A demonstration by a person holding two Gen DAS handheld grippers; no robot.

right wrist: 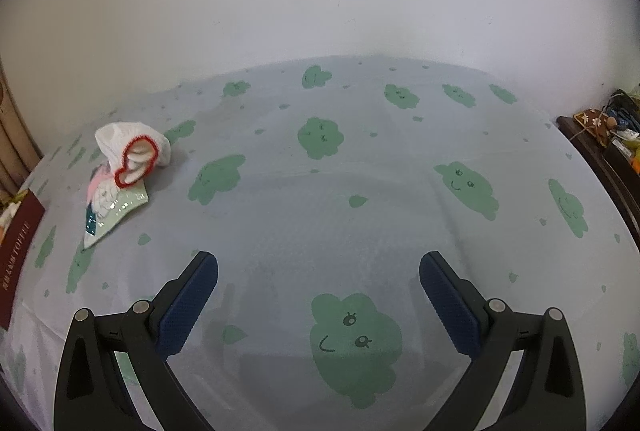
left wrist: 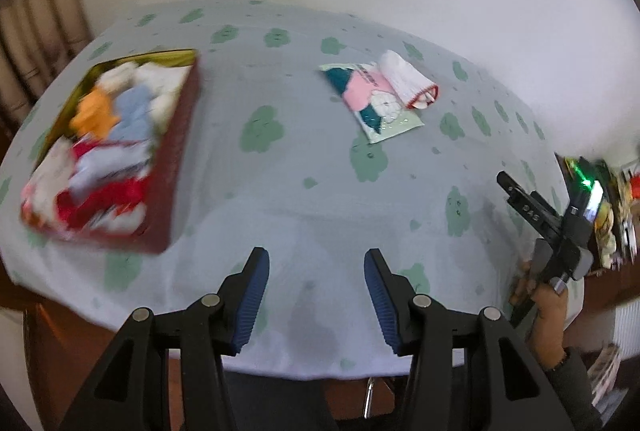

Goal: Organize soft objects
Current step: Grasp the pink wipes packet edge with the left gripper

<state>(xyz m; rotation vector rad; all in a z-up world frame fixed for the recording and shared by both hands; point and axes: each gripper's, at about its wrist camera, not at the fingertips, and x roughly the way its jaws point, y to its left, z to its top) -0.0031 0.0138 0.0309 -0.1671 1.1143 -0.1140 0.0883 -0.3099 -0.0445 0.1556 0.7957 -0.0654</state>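
Both wrist cameras look steeply down over the pale blue, green-cloud-printed tabletop [left wrist: 304, 167] toward the wall. They share the red-trimmed white sock [left wrist: 408, 83] [right wrist: 136, 151], seen nearer from the right.

The worktop [left wrist: 312, 167] wears a pale cloth with green blobs. A red box [left wrist: 168, 167] of soft things sits near its left edge; a packet [left wrist: 376, 111] bearing a white sock [left wrist: 404, 79] lies toward the far edge.

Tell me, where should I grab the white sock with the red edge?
Probably grab the white sock across its rolled middle, coming down from above. It lies bunched and soft on the flat packet, so its bulge sticks up, easy to pinch. The red-edged opening is floppy and might just stretch.
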